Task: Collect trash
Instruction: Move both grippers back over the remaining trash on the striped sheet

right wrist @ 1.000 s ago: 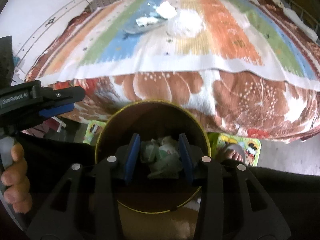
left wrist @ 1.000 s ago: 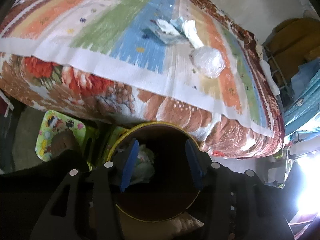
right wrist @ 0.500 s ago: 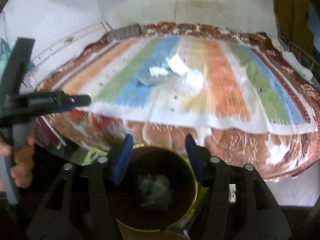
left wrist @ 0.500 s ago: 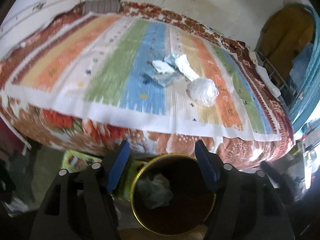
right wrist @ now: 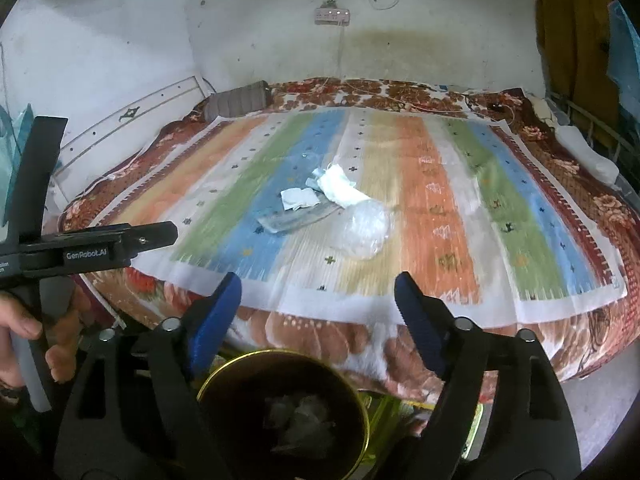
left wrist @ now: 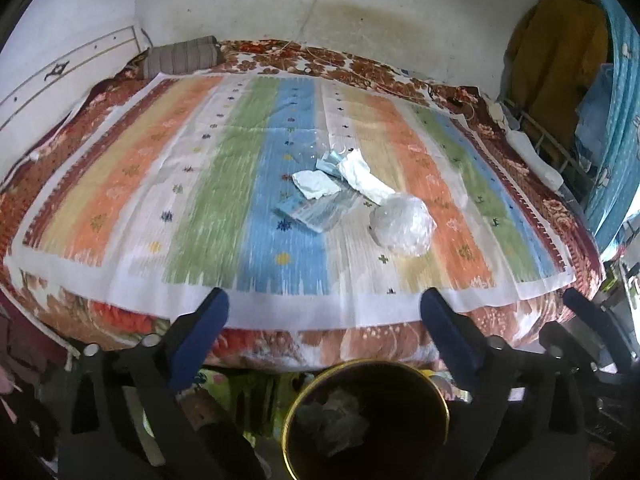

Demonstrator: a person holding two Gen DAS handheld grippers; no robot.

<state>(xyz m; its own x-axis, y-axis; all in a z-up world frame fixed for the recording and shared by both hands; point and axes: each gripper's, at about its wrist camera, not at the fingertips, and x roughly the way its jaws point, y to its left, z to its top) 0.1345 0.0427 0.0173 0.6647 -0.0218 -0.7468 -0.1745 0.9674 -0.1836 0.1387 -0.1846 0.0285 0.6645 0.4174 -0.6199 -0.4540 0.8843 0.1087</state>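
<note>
- A crumpled clear plastic bag (left wrist: 402, 224) is lying on the striped bed cover, at the 4 o'clock end of the pile of trash.
- A white crumpled tissue (left wrist: 362, 174) is stretching from the bag toward 11 o'clock, touching it.
- A small white paper scrap (left wrist: 316, 184) is sitting at 9 o'clock from the tissue, on top of a flat bluish wrapper (left wrist: 316, 212).
- A round dark bin with a gold rim (left wrist: 286, 432) is standing on the floor at 6 o'clock, below the bed edge, holding crumpled pale trash (left wrist: 336, 420) inside.
</note>
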